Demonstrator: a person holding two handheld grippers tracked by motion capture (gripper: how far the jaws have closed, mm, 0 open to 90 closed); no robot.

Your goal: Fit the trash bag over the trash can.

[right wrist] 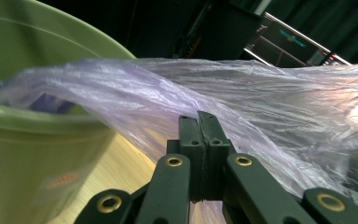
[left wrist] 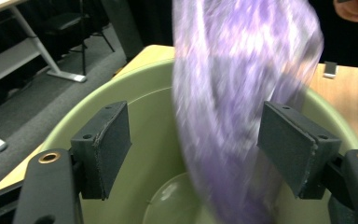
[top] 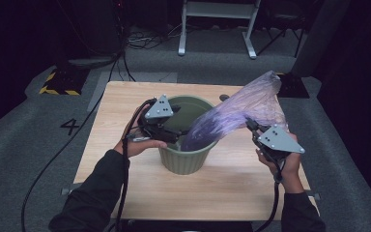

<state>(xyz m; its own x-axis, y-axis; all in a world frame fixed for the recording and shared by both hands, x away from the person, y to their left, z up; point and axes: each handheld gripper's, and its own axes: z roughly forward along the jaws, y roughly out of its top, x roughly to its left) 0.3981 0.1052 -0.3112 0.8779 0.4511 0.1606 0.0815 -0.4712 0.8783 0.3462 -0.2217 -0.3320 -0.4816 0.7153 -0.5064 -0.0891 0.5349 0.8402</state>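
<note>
A green plastic bin (top: 183, 162) stands in the middle of the wooden table (top: 125, 96). A translucent purple bag (top: 241, 111) slants from inside the bin up and out to the right. My left gripper (top: 174, 135) hovers over the bin's near-left rim, open. In the left gripper view the bag (left wrist: 233, 93) hangs between the spread pads (left wrist: 116, 140), nearer the right one and unsqueezed, above the bin's inside (left wrist: 144, 116). My right gripper (top: 249, 123), right of the bin, is shut on the bag's film (right wrist: 261, 102); its jaws meet (right wrist: 199, 121) beside the bin wall (right wrist: 28, 140).
A small dark object (top: 224, 97) lies on the table behind the bin, also in the left gripper view as a small object (left wrist: 329, 69). Beyond the table are a white metal frame (top: 217, 29), cables on grey floor, and a yellow-black striped base (top: 58, 84) at the left.
</note>
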